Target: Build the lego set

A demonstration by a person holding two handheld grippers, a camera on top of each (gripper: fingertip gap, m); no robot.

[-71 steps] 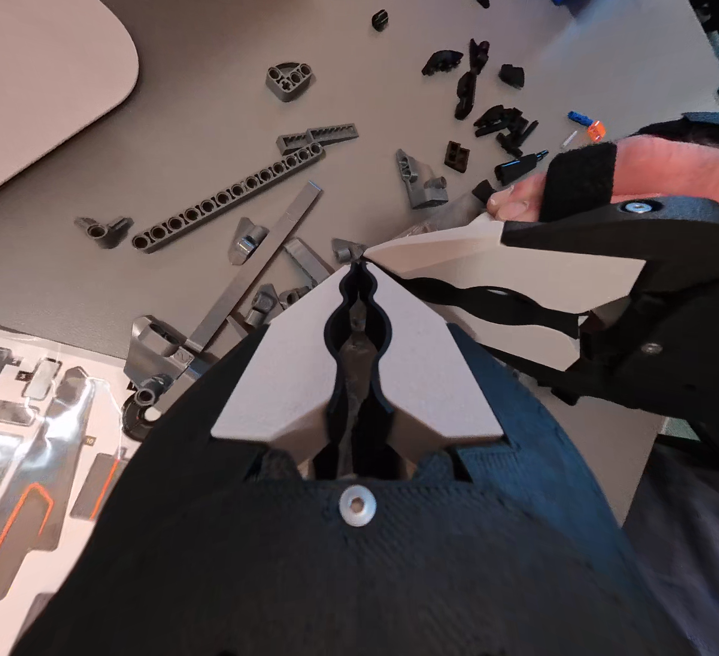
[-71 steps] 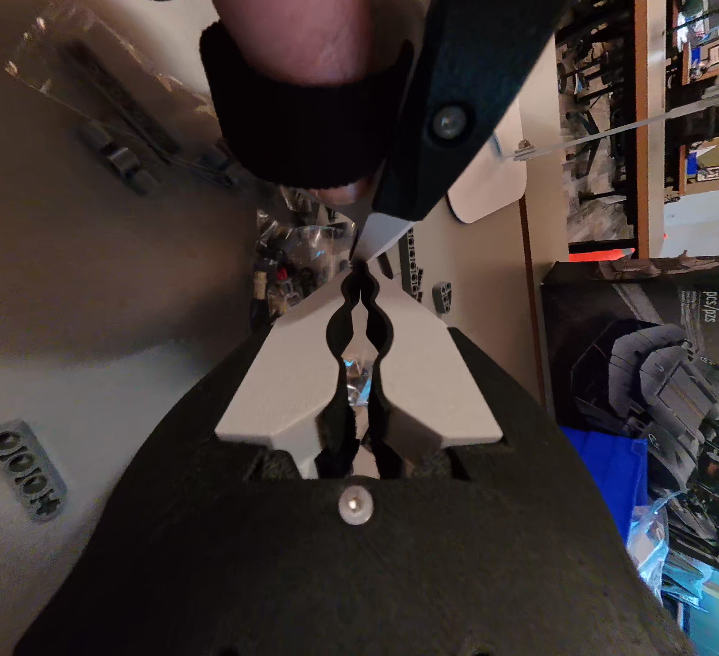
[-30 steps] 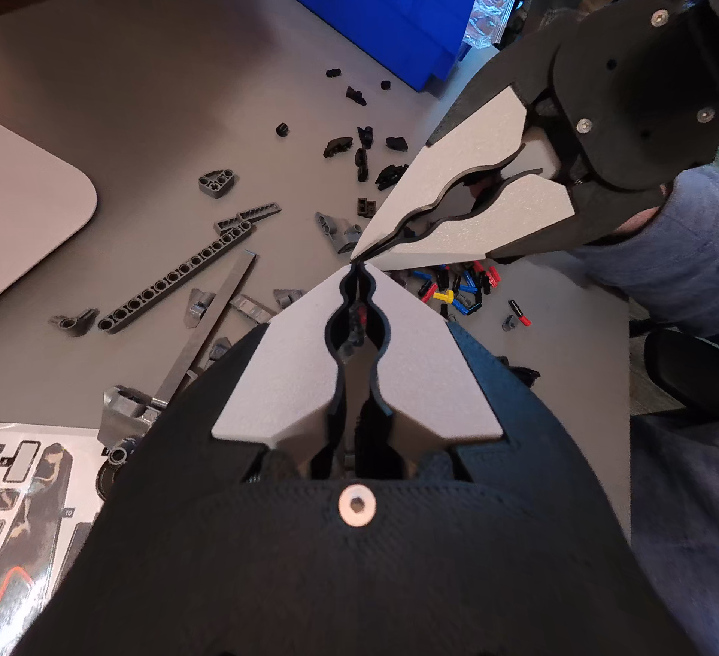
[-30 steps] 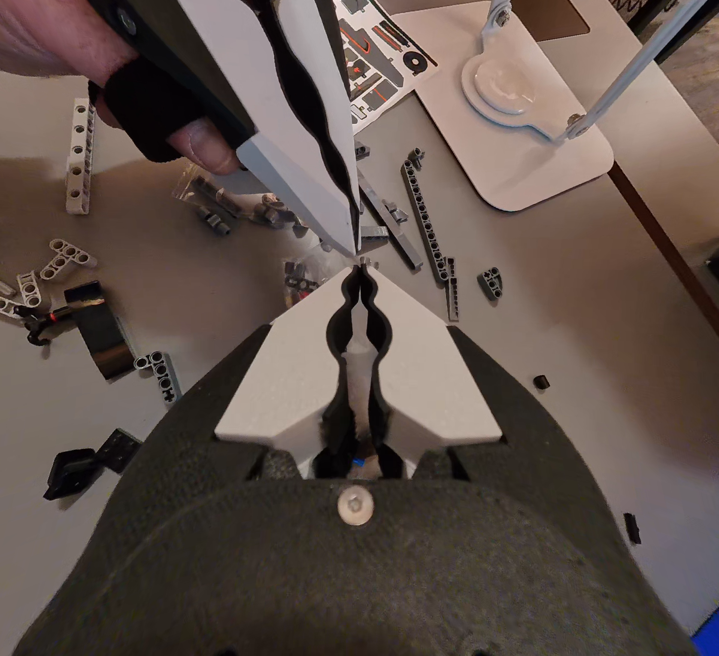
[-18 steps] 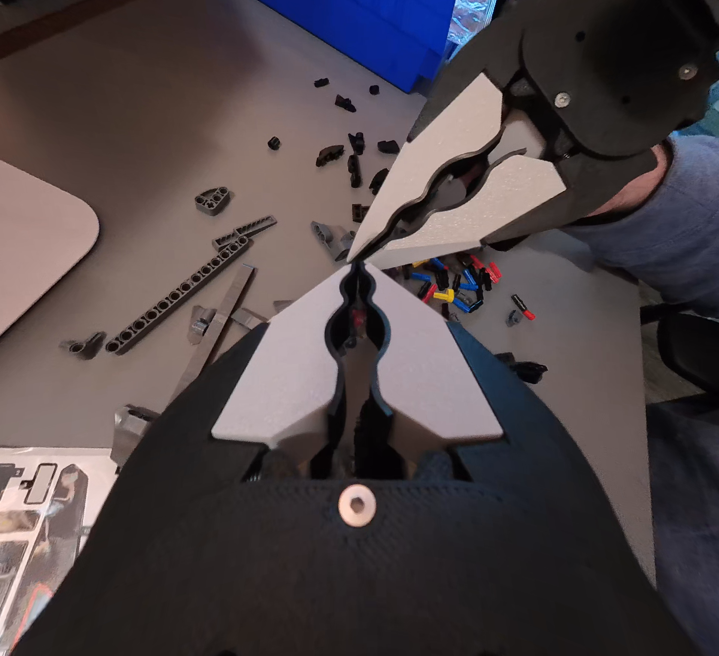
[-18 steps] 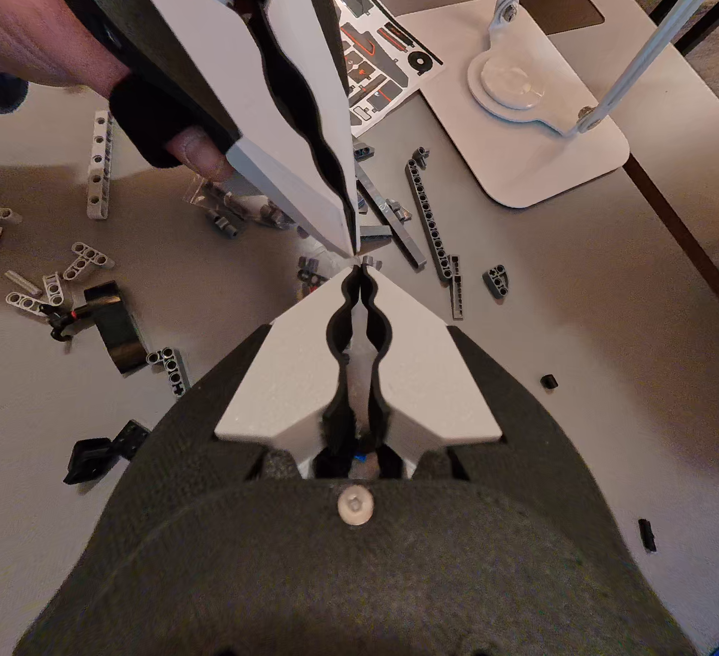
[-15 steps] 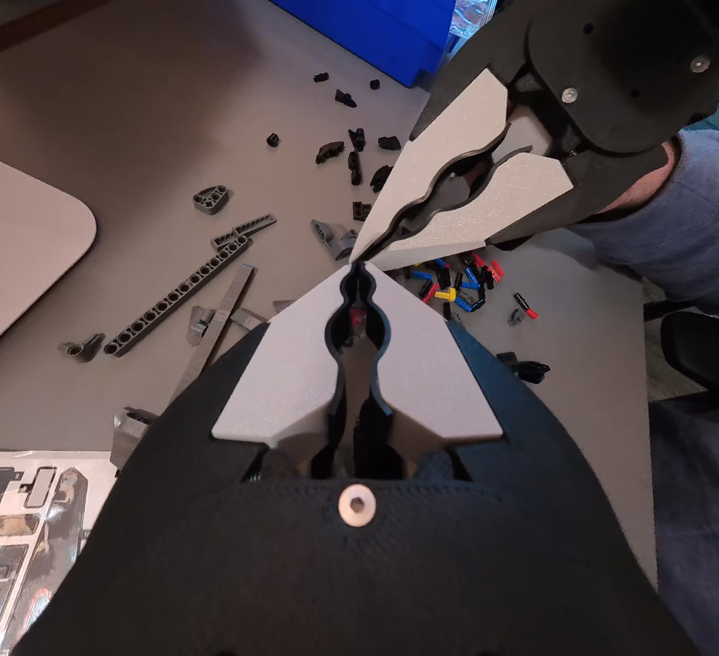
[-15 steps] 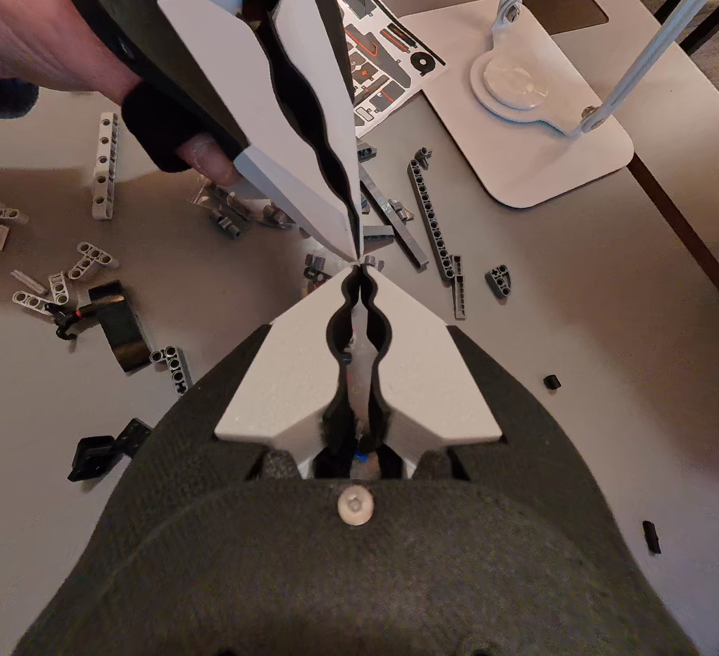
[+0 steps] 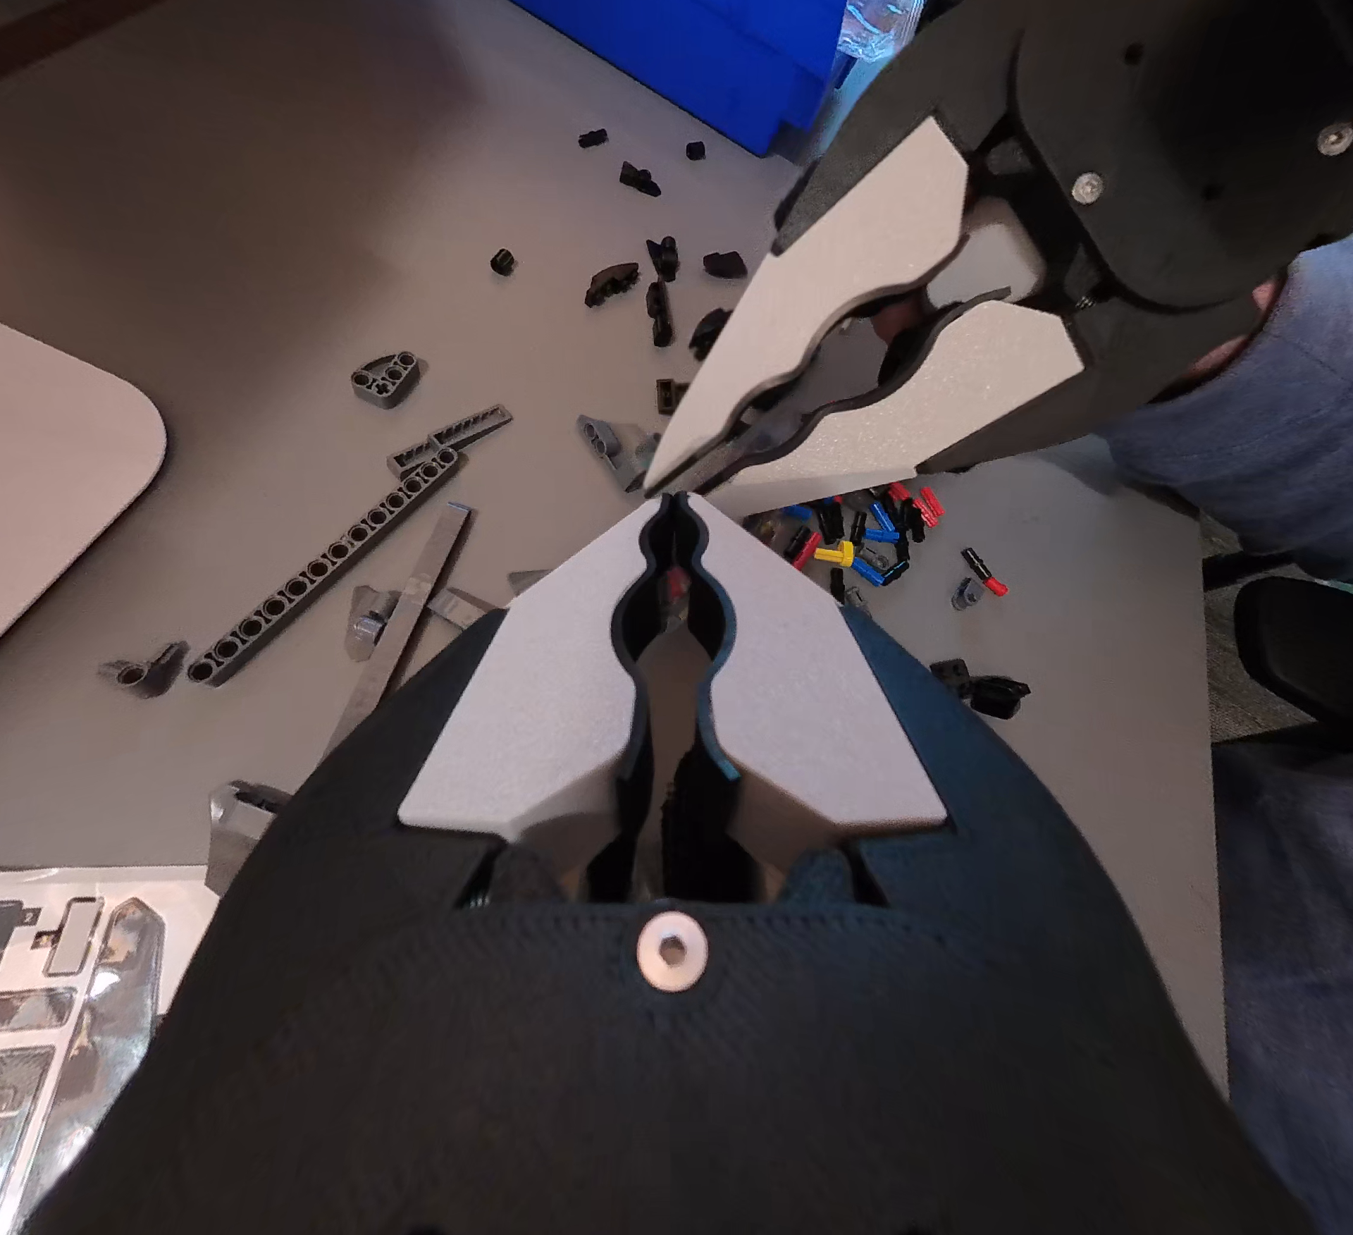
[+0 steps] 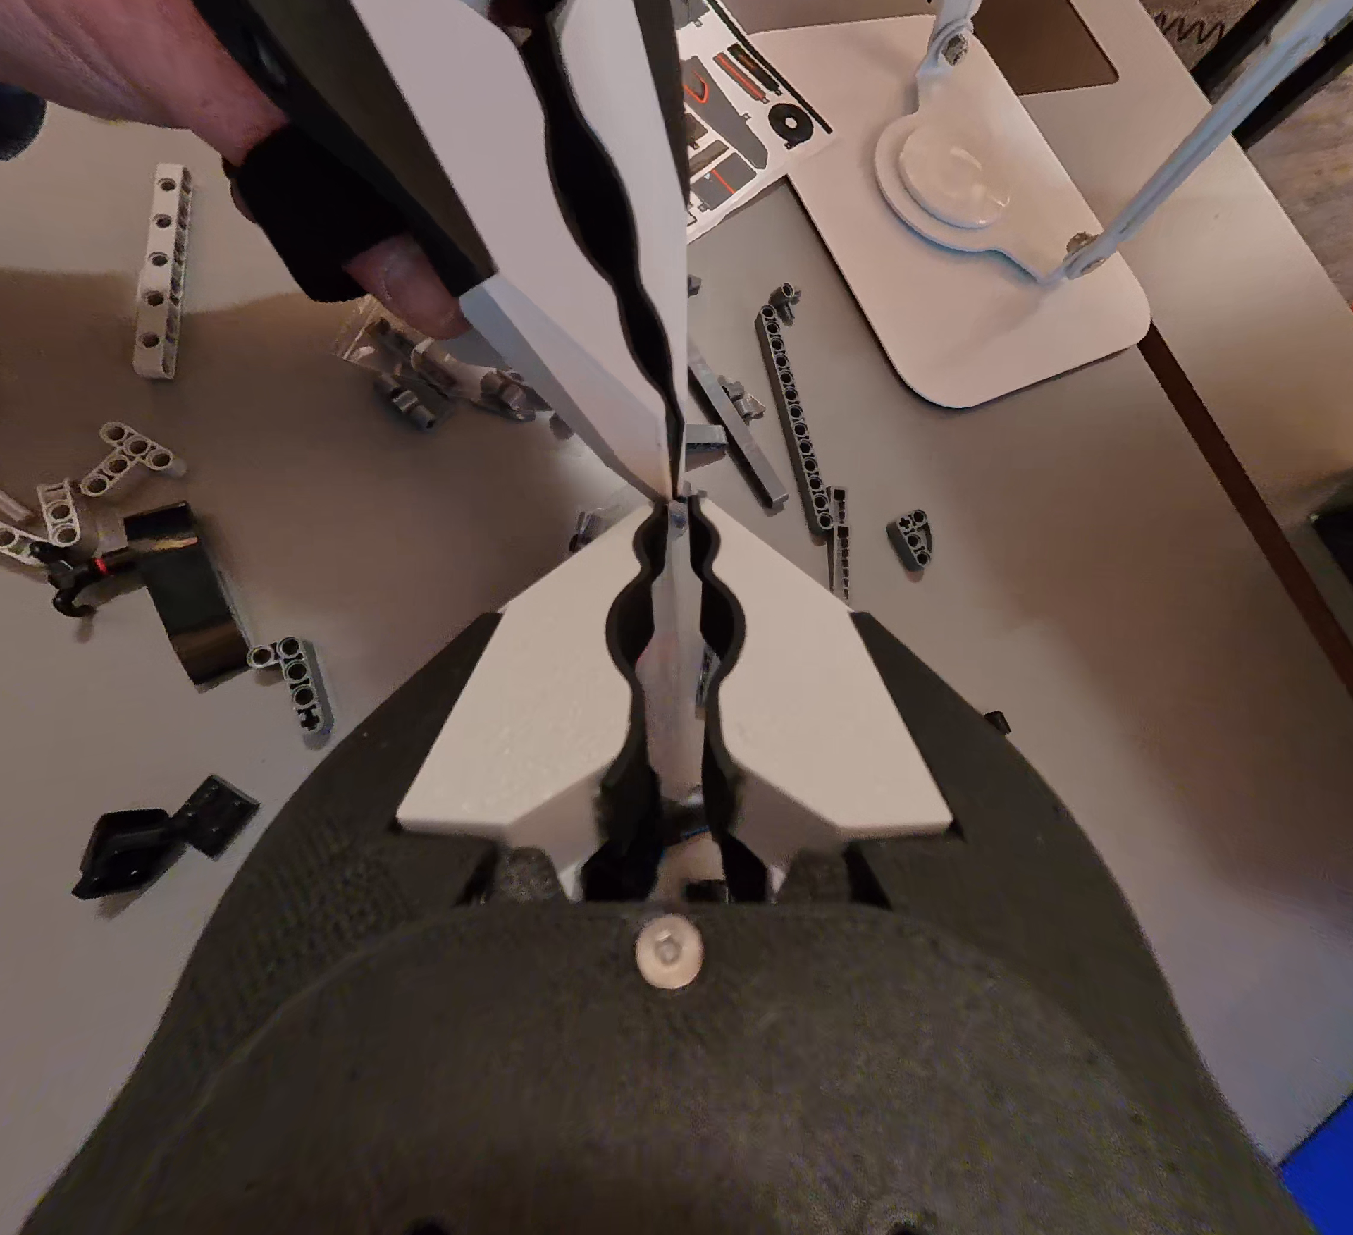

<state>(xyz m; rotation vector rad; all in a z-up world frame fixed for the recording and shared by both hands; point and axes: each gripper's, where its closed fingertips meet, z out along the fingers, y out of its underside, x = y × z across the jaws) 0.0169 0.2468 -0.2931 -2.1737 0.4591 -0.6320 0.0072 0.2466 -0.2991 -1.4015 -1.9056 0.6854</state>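
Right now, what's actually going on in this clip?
A person holds the left gripper and right gripper tip to tip above the table. Both are shut; a tiny grey piece shows at the right gripper's tips. Loose lego parts lie below, including a long dark grey beam and coloured pins.

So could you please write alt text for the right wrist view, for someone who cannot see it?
The right claw and left claw meet tip to tip above a grey table, both shut, with a small grey piece at the right tips. Below lie a long dark grey beam, a sticker sheet and a white lamp base.
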